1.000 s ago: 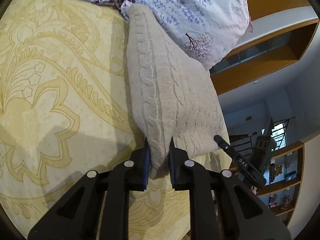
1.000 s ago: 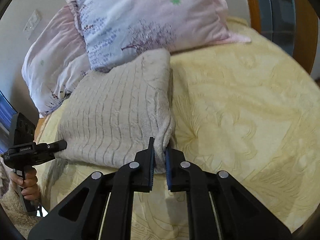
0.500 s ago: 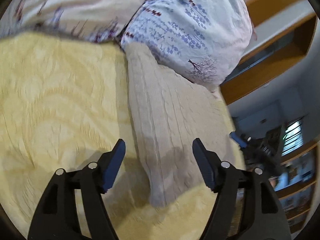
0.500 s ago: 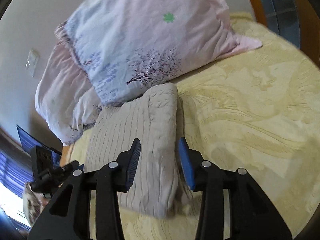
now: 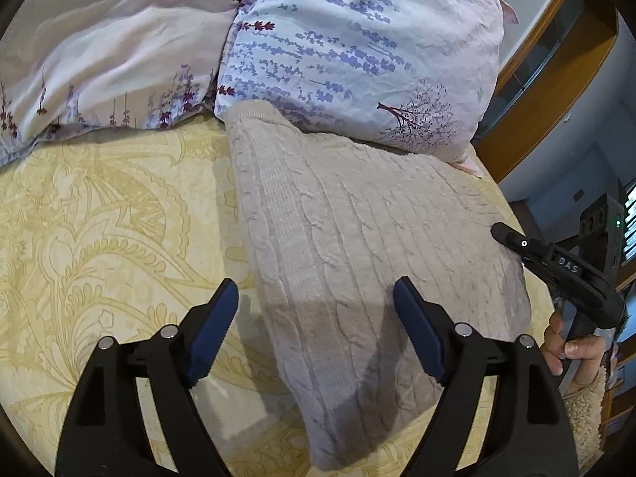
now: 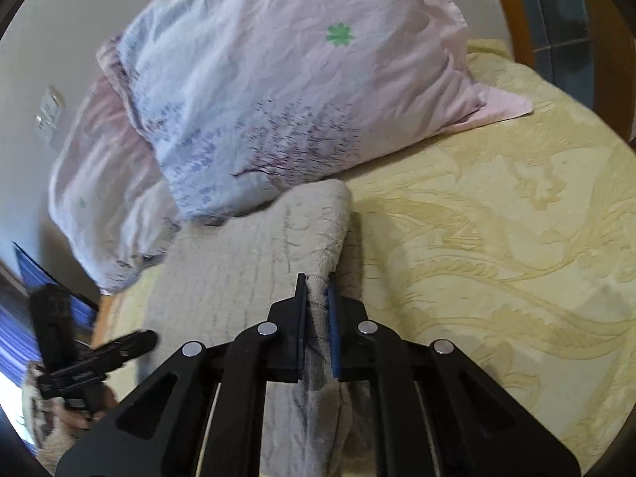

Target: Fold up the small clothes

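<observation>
Left wrist view: two floral pillows (image 5: 357, 51) lean at the head of a yellow patterned bed (image 5: 99, 218). The folded beige cable-knit garment (image 5: 357, 246) lies on it, its far edge touching one pillow. The left hand-held gripper (image 5: 314, 330) has just been opening, jaws apart above the knit; the right hand-held gripper (image 6: 317, 318) pinches its edge.

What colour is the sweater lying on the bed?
The sweater is beige, knitted in a cable pattern. The left wrist view shows it best.
</observation>
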Demonstrator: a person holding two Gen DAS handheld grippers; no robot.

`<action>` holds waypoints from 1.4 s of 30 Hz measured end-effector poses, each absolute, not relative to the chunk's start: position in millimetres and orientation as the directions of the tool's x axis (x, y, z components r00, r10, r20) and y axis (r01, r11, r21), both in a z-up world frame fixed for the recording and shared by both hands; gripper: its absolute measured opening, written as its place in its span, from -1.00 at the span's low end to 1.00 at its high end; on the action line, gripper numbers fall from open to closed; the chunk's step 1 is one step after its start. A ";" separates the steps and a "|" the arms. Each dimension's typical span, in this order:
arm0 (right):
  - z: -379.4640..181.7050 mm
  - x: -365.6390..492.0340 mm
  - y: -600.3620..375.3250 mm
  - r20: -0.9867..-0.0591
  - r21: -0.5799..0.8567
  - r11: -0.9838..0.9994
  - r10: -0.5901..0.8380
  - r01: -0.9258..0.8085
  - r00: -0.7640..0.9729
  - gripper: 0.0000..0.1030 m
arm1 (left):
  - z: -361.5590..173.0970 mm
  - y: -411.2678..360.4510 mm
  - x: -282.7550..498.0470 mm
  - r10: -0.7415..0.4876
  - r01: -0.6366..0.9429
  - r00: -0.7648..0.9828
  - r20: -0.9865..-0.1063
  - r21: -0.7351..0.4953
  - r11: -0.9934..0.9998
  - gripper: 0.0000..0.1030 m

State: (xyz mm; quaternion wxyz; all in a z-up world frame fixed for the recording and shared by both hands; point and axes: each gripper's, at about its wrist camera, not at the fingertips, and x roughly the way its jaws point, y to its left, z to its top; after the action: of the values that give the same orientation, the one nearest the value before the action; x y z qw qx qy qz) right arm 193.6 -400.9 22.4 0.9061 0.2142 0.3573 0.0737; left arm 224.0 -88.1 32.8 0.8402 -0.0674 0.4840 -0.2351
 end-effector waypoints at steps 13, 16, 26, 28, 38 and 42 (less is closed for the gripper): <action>8.3 191.1 -432.4 -0.635 0.490 0.863 0.257 0.122 0.728 -1.00 | 23.5 -83.0 237.4 -0.530 0.301 0.364 -0.766 -0.442 0.845 0.60; 24.9 186.9 -442.0 -0.603 0.554 0.827 0.316 0.099 0.733 -0.68 | 21.1 -72.6 247.5 -0.590 0.256 0.337 -0.733 -0.532 0.807 0.60; 2.1 218.9 -432.1 -0.611 0.678 0.732 0.504 0.074 0.610 0.16 | -1.2 -63.9 270.5 -0.694 0.127 0.265 -0.669 -0.689 0.713 0.59; -2.5 226.0 -427.0 -0.627 0.674 0.735 0.517 0.073 0.583 0.16 | -3.3 -64.3 274.2 -0.710 0.121 0.269 -0.651 -0.708 0.695 0.58; -18.6 233.8 -417.2 -0.567 0.751 0.660 0.645 0.001 0.512 -0.10 | -11.7 -68.9 284.2 -0.742 0.097 0.268 -0.615 -0.749 0.656 0.25; -20.7 228.3 -413.8 -0.525 0.784 0.621 0.679 -0.020 0.514 -0.34 | -10.1 -64.2 280.1 -0.754 0.112 0.276 -0.596 -0.759 0.641 -0.13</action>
State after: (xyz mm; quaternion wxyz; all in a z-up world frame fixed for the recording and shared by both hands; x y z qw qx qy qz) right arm 228.3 -413.8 -20.7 0.7853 0.3742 0.4401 0.2226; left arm 280.1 -64.2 -10.1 0.7380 -0.3054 0.5255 -0.2933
